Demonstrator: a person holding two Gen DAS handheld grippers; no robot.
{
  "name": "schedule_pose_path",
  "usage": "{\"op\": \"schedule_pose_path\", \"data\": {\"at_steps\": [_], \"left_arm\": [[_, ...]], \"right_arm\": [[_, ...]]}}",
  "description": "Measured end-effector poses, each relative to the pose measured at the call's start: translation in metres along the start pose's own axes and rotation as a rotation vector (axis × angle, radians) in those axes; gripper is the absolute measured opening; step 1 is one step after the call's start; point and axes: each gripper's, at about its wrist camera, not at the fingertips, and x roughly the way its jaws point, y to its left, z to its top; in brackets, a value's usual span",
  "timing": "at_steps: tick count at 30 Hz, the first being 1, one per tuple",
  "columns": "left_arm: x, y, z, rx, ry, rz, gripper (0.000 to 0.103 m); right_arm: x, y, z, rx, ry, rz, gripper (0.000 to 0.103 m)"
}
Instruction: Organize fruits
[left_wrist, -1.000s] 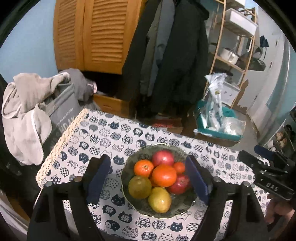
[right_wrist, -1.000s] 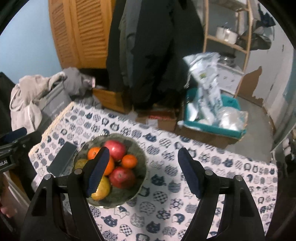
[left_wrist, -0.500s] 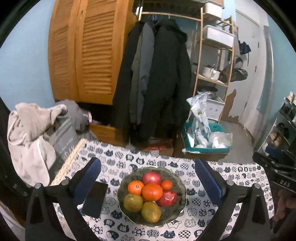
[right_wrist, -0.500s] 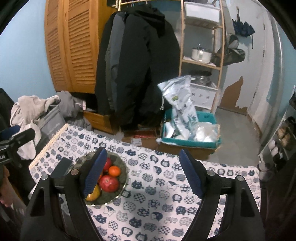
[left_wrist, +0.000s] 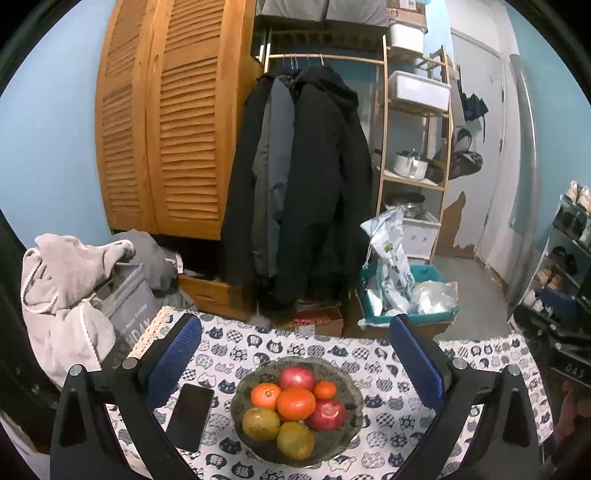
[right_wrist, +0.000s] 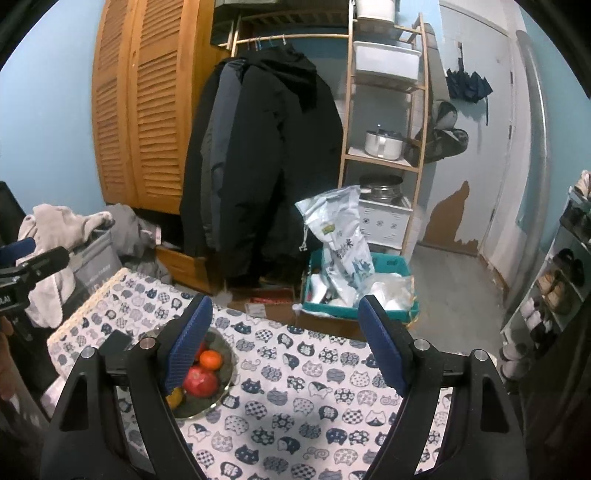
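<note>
Your left gripper (left_wrist: 295, 354) is holding its jaws wide with nothing between them, having just been opening; your right gripper (right_wrist: 284, 341) is also standing open and empty, its jaws having just been widening. Below and ahead of the left jaws, the bowl (left_wrist: 351, 380) of fruits (left_wrist: 295, 402) is sitting on the table (left_wrist: 391, 424). A phone (left_wrist: 190, 415) is lying just beside the bowl, under the left jaw.
</note>
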Motion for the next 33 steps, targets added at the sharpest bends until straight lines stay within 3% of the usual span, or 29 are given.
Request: {"op": "schedule_pose_path", "data": {"at_steps": [18, 33], "left_arm": [[0.014, -0.021, -0.002, -0.002, 0.021, -0.032, 0.102], [0.017, -0.024, -0.003, -0.006, 0.030, -0.025, 0.102]], "right_arm": [[0.005, -0.030, -0.007, 0.044, -0.005, -0.021, 0.081], [0.010, -0.029, -0.010, 0.041, 0.011, -0.020, 0.080]]}}
